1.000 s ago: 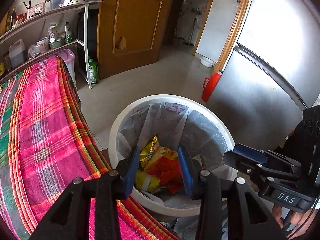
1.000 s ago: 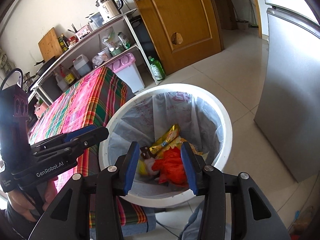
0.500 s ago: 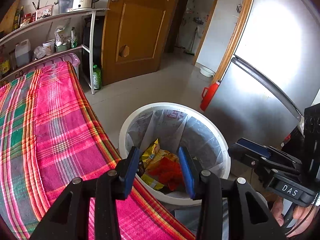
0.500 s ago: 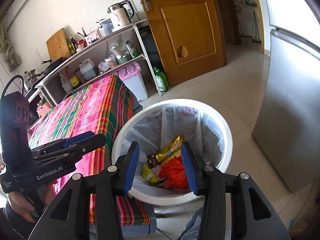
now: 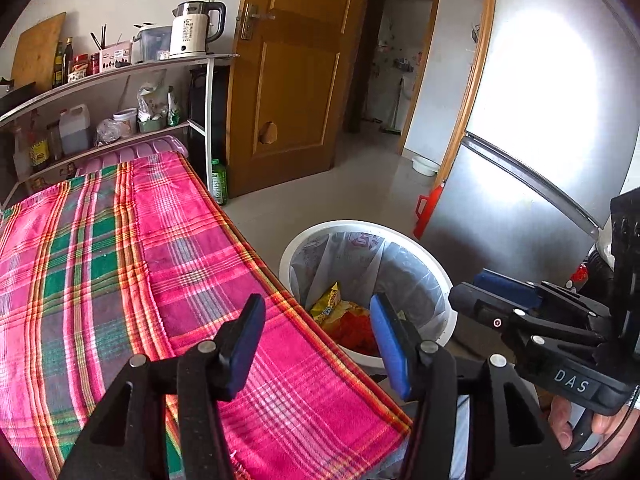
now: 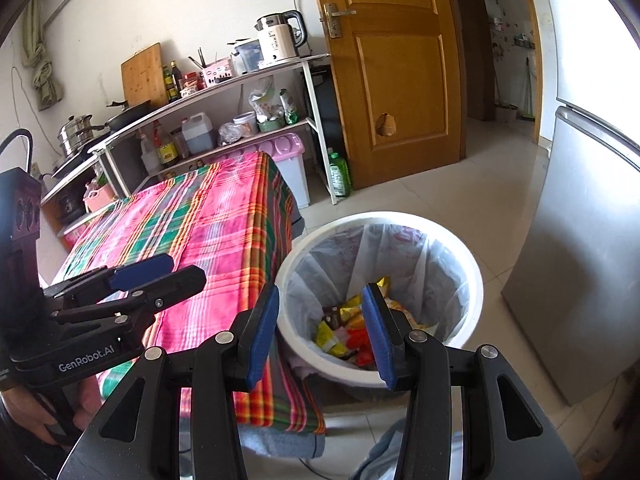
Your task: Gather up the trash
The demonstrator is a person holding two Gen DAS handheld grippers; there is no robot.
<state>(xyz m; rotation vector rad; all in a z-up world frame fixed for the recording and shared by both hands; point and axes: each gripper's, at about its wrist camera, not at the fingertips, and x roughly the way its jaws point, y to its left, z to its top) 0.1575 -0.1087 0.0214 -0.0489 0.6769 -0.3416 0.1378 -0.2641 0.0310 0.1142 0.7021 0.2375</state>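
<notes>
The crumpled yellow and red snack wrappers (image 6: pixel 349 330) lie at the bottom of the round white plastic bin with a clear liner bag (image 6: pixel 472 276), which stands on the floor just beside the table edge. The left gripper (image 5: pixel 316 344) and the right gripper (image 6: pixel 320 330) both have their blue pads apart and hold nothing.

I think the risk is small: a low gripper could catch the thin liner or push the light bin away.

The table wears a pink and green checked cloth (image 5: pixel 120 264) and shows no trash. Around are a grey fridge (image 6: pixel 592 264), a wooden door (image 6: pixel 396 80) and a metal shelf with a white kettle (image 6: pixel 278 42).
</notes>
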